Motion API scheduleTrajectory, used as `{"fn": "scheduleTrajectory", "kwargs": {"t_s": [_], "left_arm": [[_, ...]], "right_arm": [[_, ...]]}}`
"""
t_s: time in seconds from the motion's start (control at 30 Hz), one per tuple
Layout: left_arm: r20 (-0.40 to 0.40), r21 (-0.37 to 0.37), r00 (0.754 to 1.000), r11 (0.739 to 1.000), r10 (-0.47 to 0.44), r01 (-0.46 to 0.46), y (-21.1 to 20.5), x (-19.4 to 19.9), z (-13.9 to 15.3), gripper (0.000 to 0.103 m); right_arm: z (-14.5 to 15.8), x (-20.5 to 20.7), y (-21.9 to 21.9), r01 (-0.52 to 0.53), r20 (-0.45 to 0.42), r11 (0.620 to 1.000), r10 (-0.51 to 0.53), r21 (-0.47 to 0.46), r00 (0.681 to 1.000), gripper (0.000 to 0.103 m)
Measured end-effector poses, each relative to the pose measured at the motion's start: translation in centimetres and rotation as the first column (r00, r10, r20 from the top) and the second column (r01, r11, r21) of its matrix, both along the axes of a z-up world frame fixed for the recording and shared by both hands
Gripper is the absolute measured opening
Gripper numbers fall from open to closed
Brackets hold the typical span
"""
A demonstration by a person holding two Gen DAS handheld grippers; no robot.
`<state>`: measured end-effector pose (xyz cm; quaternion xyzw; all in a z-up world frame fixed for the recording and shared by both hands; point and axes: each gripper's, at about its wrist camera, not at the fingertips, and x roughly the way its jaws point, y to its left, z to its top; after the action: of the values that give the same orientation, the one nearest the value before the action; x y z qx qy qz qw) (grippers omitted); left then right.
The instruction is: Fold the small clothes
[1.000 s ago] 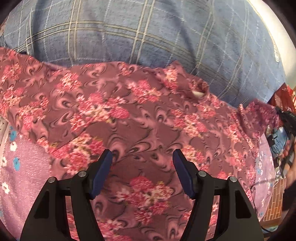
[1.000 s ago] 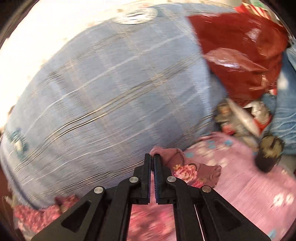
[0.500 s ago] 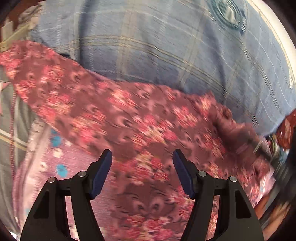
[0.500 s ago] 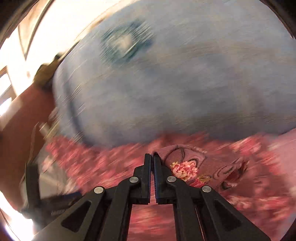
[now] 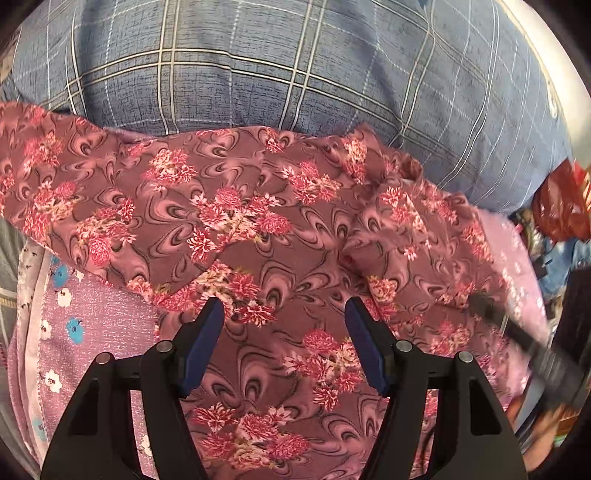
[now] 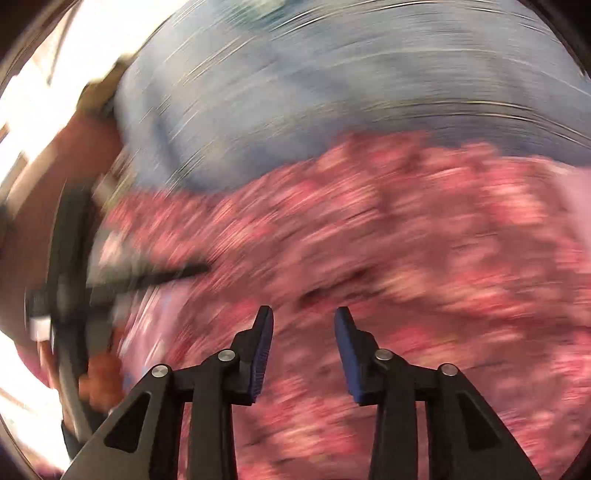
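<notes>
Right gripper (image 6: 303,325) has released the maroon floral cotton garment (image 5: 295,236); its jaws now spread. I hold left gripper (image 5: 284,325) open above it, ready to smooth.

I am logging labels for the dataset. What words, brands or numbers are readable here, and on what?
None can be read.
Red packaging at the right edge of the left wrist view: white marks, too blurred.
Blue checked pillow: printed emblem cut off and smeared.
Floral garment: pattern only.
</notes>
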<state>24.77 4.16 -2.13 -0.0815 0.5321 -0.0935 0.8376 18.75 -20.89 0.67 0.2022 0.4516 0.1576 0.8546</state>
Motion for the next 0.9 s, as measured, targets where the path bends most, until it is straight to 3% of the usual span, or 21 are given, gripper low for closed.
{"fn": "scheduleTrajectory", "kwargs": {"t_s": [0.07, 0.2, 0.27, 0.33, 0.37, 0.43, 0.53, 0.6, 0.8, 0.9], "left_arm": [[0.007, 0.020, 1.000, 1.000, 0.005, -0.005, 0.2, -0.1, 0.2, 0.067], [0.076, 0.088, 0.993, 0.991, 0.093, -0.099, 2.7, -0.2, 1.7, 0.067], [0.109, 0.096, 0.983, 0.982, 0.149, -0.160, 4.6, -0.4, 2.4, 0.067], [0.122, 0.071, 0.974, 0.977, 0.190, -0.199, 6.3, -0.6, 2.6, 0.068], [0.118, 0.057, 0.974, 0.978, 0.192, -0.200, 6.5, -0.5, 2.4, 0.068], [0.087, 0.017, 0.983, 0.987, 0.160, -0.162, 6.3, -0.3, 1.8, 0.068], [0.047, -0.023, 0.997, 0.997, 0.068, -0.067, 4.2, -0.2, 1.1, 0.068], [0.020, -0.031, 1.000, 0.999, 0.014, -0.013, 2.4, 0.1, 0.3, 0.069], [-0.073, -0.177, 0.997, 0.984, -0.031, 0.017, -1.3, 2.0, -1.1, 0.069], [-0.107, -0.231, 0.994, 0.973, -0.020, -0.005, -3.1, 4.8, -1.3, 0.070]], "right_arm": [[-0.7, 1.9, -2.3, 0.072, -0.031, 0.995, -0.070, 0.070, 0.997, 0.038], [-3.0, 4.7, -2.6, 0.158, -0.120, 0.977, -0.142, 0.145, 0.983, 0.038], [-4.2, 6.1, -0.6, 0.128, -0.183, 0.937, -0.071, 0.325, 0.981, 0.037], [-2.9, 6.8, 1.4, 0.029, -0.117, 0.865, 0.035, 0.501, 0.993, 0.035], [-1.9, 7.0, 1.8, -0.007, -0.069, 0.855, 0.049, 0.518, 0.996, 0.035], [1.1, 7.1, 2.3, -0.046, 0.031, 0.903, 0.037, 0.427, 0.999, 0.036], [2.2, 6.1, 0.8, -0.019, 0.013, 0.960, 0.016, 0.280, 1.000, 0.039], [1.6, 4.5, -1.0, -0.002, -0.007, 0.973, 0.003, 0.229, 1.000, 0.041], [-3.3, -2.8, -9.4, 0.124, -0.149, 0.970, -0.093, 0.210, 0.984, 0.045], [-5.1, -5.0, -12.3, 0.179, -0.189, 0.943, -0.129, 0.282, 0.974, 0.045]]}}
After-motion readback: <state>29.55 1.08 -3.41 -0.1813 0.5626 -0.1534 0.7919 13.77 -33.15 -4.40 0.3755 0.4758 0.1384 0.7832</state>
